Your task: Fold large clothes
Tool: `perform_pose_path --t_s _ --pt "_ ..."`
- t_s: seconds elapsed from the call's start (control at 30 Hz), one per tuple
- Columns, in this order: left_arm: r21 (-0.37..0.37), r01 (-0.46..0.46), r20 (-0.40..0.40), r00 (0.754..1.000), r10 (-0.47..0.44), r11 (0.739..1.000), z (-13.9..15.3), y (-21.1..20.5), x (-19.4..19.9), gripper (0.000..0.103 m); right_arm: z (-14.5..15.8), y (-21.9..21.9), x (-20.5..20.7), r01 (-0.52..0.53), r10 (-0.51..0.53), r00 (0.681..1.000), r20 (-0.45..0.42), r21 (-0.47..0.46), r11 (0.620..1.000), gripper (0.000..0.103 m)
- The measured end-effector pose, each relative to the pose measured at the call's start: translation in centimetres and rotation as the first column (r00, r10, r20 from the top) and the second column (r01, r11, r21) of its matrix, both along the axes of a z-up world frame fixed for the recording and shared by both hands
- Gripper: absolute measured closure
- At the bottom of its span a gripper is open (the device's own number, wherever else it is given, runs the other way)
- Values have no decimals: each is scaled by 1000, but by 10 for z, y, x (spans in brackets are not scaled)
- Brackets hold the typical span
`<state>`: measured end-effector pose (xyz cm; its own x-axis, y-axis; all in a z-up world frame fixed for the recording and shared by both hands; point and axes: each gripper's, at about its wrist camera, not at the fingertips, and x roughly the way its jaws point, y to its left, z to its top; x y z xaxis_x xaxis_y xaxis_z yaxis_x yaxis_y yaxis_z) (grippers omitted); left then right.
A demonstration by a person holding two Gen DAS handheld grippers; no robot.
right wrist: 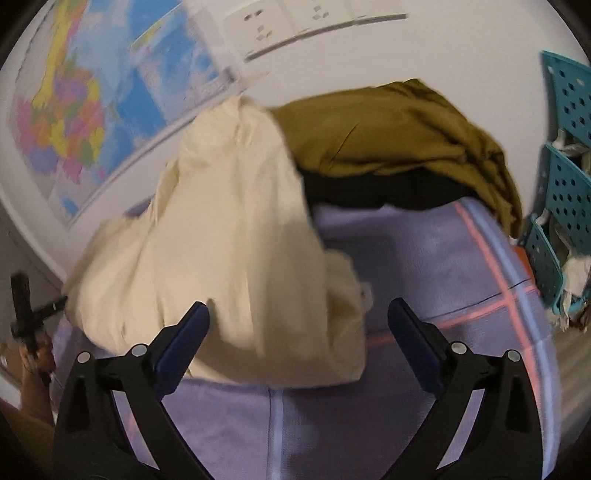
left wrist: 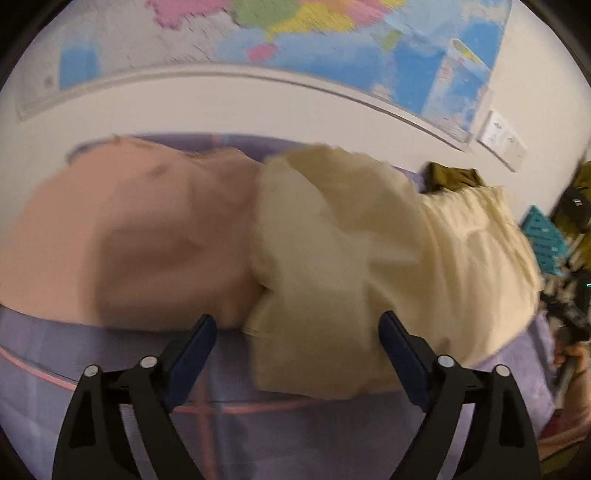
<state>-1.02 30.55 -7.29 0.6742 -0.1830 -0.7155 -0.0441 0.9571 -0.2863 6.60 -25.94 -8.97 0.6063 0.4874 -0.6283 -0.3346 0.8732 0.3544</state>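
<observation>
A crumpled cream garment (left wrist: 351, 258) lies on the lilac checked cloth (left wrist: 110, 369) covering the table. It also shows in the right wrist view (right wrist: 229, 229). A pink garment (left wrist: 129, 236) lies flat to its left. My left gripper (left wrist: 299, 332) is open and empty, just short of the cream garment's near edge. My right gripper (right wrist: 299, 317) is open and empty, with the cream garment's near edge between its fingers.
An olive-brown garment (right wrist: 399, 136) lies on a black one (right wrist: 380, 192) at the far side by the wall. A teal perforated rack (right wrist: 565, 177) stands at the right. A wall map (left wrist: 258, 40) and sockets (right wrist: 291, 22) are behind the table.
</observation>
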Motion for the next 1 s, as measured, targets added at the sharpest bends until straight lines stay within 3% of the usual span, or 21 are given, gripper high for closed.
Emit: perform_pose_path --t_s 0.1,0.13,0.2,0.23,0.27,0.3,0.4,0.53,0.63,0.7,0.73,0.77,0.83,0.93,1.0 --pt "-18 19 -6 1000 -19 1000 -7 -13 5 14 -9 13 3 -58 58 998 -7 36 998 13" --pt "0 15 13 1000 -15 1000 -6 -19 5 17 -9 19 5 -88 88 996 0 39 995 32" --pt "-3 3 1 1000 -3 1000 -6 -25 6 37 -7 21 7 -97 97 995 0 73 993 54" --pt "-5 -1 -8 1000 1 1000 -6 -28 4 54 -6 21 8 -104 105 995 -1 85 991 76" --pt "-2 -6 -8 1000 6 1000 -3 -30 2 71 -1 21 4 -119 118 993 13 107 987 81" --pt "-18 -2 -6 1000 2 1000 1 -31 -1 80 5 18 -4 -125 122 992 36 123 984 85" --pt "-148 9 6 1000 -8 989 23 -19 -23 86 41 5 -33 -151 128 984 128 192 970 90" --pt "-237 51 15 999 -49 970 38 -11 -57 87 77 -26 -82 -169 132 975 180 207 964 91" --pt "-298 53 -70 995 -77 953 14 -9 -75 86 60 -58 -103 -86 71 994 82 198 976 91" --pt "-252 44 -150 985 -84 967 -6 -15 -77 80 37 -67 -104 -31 33 999 -10 170 985 89" --pt "-233 34 -173 982 -75 972 -12 -16 -76 67 17 -72 -100 13 -1 997 -81 156 988 86" --pt "-184 16 -185 981 -51 983 -14 -17 -74 54 5 -72 -96 51 -39 992 -119 100 994 80" --pt "-93 -3 -158 987 -11 996 -2 -22 -69 46 -10 -76 -89 92 -80 984 -159 69 993 59" --pt "61 6 -39 999 -4 998 38 -39 -69 42 13 -71 -90 149 -147 987 -58 32 988 53" --pt "113 28 49 998 -34 993 63 -49 -71 22 42 -60 -96 190 -188 979 71 -19 982 36"
